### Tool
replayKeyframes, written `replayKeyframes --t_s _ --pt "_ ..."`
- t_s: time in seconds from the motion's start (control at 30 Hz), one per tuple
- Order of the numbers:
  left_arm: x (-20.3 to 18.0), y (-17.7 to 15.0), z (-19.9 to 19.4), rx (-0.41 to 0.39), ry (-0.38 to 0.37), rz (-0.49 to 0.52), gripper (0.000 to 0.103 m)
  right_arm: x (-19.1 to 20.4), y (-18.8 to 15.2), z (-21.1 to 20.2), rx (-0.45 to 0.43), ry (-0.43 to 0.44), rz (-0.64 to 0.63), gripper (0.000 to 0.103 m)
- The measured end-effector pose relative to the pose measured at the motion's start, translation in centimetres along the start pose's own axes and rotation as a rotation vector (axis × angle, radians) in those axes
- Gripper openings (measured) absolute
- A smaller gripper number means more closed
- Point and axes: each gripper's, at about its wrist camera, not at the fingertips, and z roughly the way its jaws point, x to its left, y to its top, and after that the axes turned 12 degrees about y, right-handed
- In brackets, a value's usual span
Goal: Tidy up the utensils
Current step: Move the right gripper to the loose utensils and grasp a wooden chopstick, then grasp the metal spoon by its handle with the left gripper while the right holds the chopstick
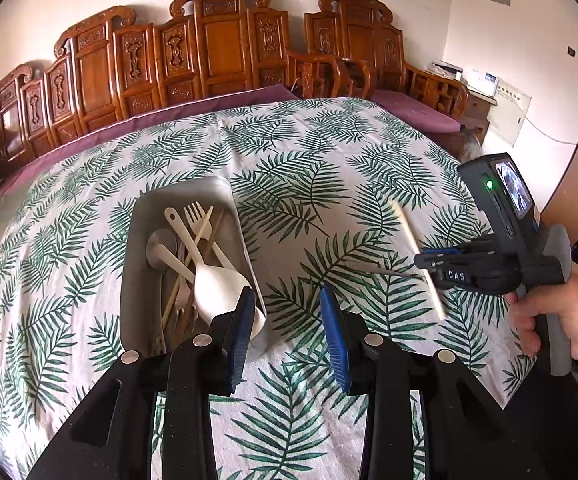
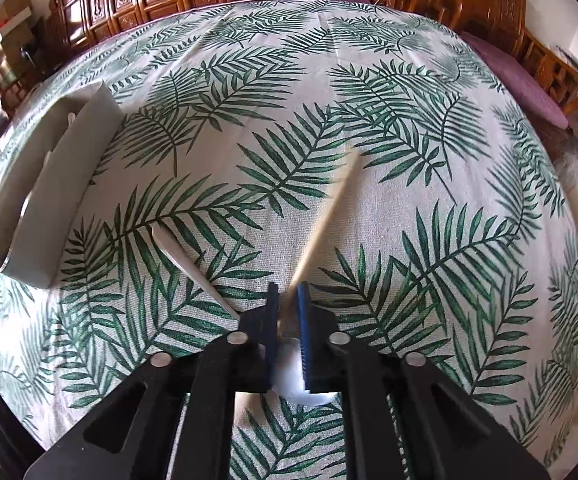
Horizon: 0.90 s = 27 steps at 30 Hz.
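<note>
Utensils fill the grey tray (image 1: 225, 196) at left on the leaf-print cloth (image 1: 329, 152): a white spoon (image 1: 217, 284), a fork (image 1: 195, 214) and thin sticks lie heaped inside. The left gripper (image 1: 289, 300) hovers with fingers apart, its left finger above the tray's near corner, holding nothing. To the right, the right gripper (image 2: 288, 300) is clamped on a pale chopstick (image 2: 329, 216) raised off the cloth. Another white utensil (image 2: 193, 268) lies beside its fingers. Carved wooden benches (image 1: 217, 48) stand behind.
</note>
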Motion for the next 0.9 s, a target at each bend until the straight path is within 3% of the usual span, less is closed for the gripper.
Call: replayKeyframes --t_s 0.33,0.43,0.5,0.9 --pt "-2.9 -0.1 0.8 0.019 -0.043 0.031 0.032 -0.8 -0.3 -5.0 -0.099 0.036 -0.028 0.006" --pt "-4.6 0.1 1.7 0.019 -0.064 0.058 0.045 -2.1 -0.9 -7.1 -0.123 0.031 -0.032 0.006" --pt "-5.7 0.2 2.4 0.025 -0.078 0.074 0.046 -3.1 -1.6 -8.0 -0.132 0.019 -0.033 0.006" --pt "-14.2 0.8 6.7 0.066 -0.143 0.301 0.046 -8.9 -4.5 -9.5 -0.151 0.017 0.039 0.006"
